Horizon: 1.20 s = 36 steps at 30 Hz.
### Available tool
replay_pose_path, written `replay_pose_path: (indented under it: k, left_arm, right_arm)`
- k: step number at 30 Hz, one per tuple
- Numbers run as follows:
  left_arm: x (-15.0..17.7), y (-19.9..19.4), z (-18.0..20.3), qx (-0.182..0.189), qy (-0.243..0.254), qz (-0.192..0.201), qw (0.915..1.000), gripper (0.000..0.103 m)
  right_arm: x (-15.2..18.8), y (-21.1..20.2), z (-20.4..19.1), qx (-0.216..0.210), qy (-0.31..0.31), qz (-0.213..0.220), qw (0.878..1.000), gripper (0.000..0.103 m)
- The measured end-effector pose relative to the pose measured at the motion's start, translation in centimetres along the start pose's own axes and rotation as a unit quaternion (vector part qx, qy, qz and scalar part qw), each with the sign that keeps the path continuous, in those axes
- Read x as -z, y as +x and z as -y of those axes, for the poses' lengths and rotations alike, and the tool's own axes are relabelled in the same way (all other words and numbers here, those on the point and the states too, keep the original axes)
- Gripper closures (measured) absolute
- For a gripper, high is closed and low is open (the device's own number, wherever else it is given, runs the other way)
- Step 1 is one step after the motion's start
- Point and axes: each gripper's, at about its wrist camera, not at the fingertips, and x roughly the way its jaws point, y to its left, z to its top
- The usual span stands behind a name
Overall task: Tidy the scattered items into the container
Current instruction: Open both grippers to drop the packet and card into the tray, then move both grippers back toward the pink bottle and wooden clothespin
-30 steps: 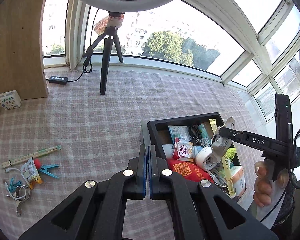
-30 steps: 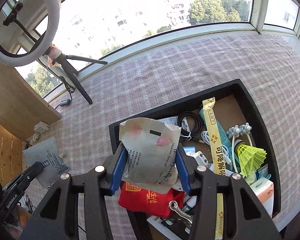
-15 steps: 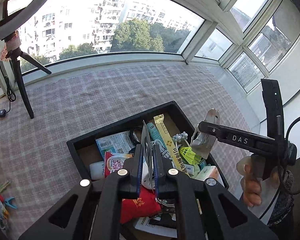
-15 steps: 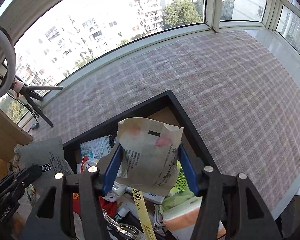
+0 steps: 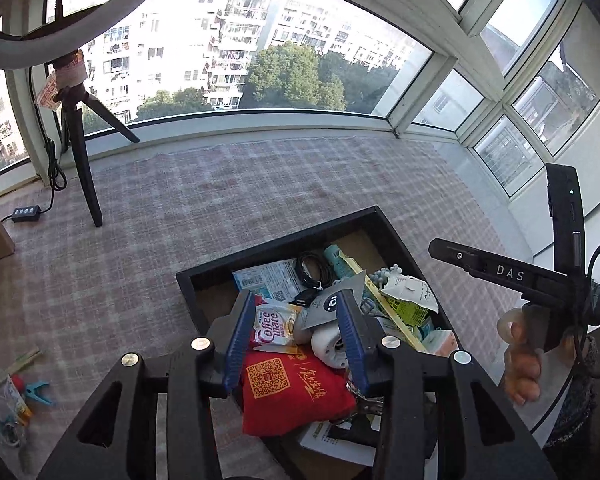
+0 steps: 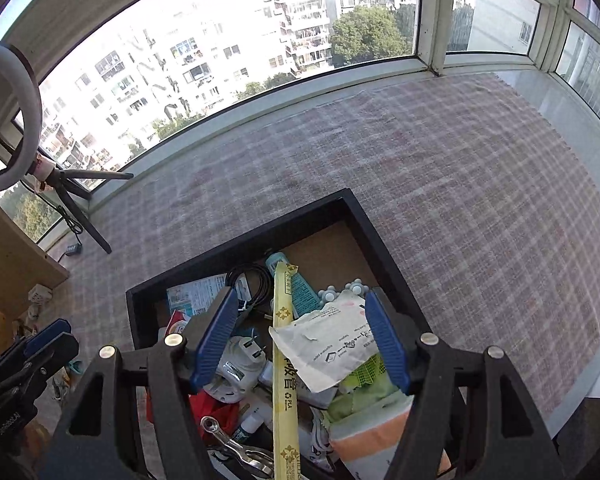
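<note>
Both hand-held grippers over the black tray (image 6: 356,212)

My left hand-held gripper (image 5: 296,340) was opening above the grey packet (image 5: 330,306), gripping nothing; my right hand-held gripper (image 6: 300,344) stood wide, the white packet (image 6: 328,348) lying loose in the tray among other items.

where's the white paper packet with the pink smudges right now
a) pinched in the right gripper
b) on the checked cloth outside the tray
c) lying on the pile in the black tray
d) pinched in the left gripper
c: the packet lies loose on the pile inside the tray, and the right gripper's blue pads stand clear of it on both sides.
</note>
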Motion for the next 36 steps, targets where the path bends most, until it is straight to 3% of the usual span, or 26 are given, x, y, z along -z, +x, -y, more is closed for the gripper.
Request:
replay_pose_path:
  k: [10,17,22,28,33,36]
  left_arm:
    - [4.2,-6.0,-7.4,-0.057,-0.044,0.028,0.997,0.063]
    - [9.9,-12.4,-14.9,-0.128,-0.096,0.044,0.9861,0.063]
    - [14.7,-16.9,-19.3,-0.17,-0.135,0.05,0.9749,0.063]
    - [20.4,-18.9,-22.7,-0.19,-0.171,0.041,0.9659,0.063]
    - [24.1,-17.8,-24.2,-0.186,-0.178,0.013,0.9661,0.063]
    - [25.5,-16.5,-24.7,-0.187,-0.165,-0.01,0.9683,0.063]
  right_arm:
    - [2.0,-0.1,-8.1,-0.057,-0.1,0.012,0.993,0.038]
    - [4.9,-0.3,-16.6,-0.114,-0.211,0.004,0.971,0.038]
    - [8.2,-0.1,-22.4,-0.143,-0.284,-0.007,0.948,0.038]
    - [12.5,0.6,-29.1,-0.159,-0.387,-0.016,0.908,0.038]
    - [15.5,1.3,-33.3,-0.165,-0.454,-0.024,0.875,0.039]
    - [17.2,1.8,-34.8,-0.174,-0.485,-0.04,0.856,0.049]
